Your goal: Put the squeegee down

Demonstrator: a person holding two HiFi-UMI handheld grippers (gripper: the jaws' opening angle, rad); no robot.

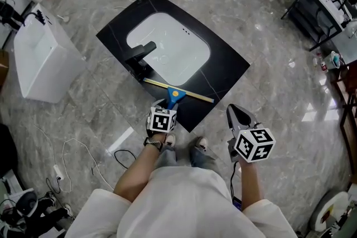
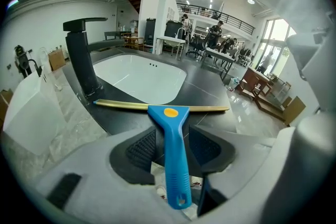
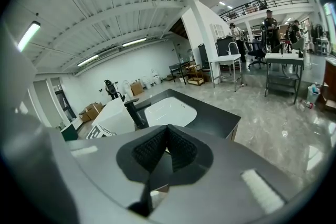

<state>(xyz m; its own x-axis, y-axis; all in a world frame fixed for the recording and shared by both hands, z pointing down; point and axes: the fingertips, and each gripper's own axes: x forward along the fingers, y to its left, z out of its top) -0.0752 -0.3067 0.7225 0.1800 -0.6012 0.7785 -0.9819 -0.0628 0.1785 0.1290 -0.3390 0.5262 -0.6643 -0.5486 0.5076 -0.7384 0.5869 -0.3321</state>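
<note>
Near the front edge of the black stone desk (image 1: 228, 67), the head view shows the blue-handled squeegee with a brass-coloured blade (image 1: 177, 92) resting blade-down, its handle pointing back at the left gripper (image 1: 165, 106), which is much nearer than the right gripper (image 1: 236, 113). Along the left gripper view, the fingers (image 2: 143, 148) stand apart on either side of the handle without pressing it. Along the right gripper view, the fingers (image 3: 149, 152) are closed together on nothing.

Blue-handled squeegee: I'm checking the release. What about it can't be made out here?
Head view: the blue-handled squeegee has its handle end behind the left gripper.
Left gripper view: the handle covers whether it rests on the black countertop.
Right gripper view: the right gripper hides the squeegee.
</note>
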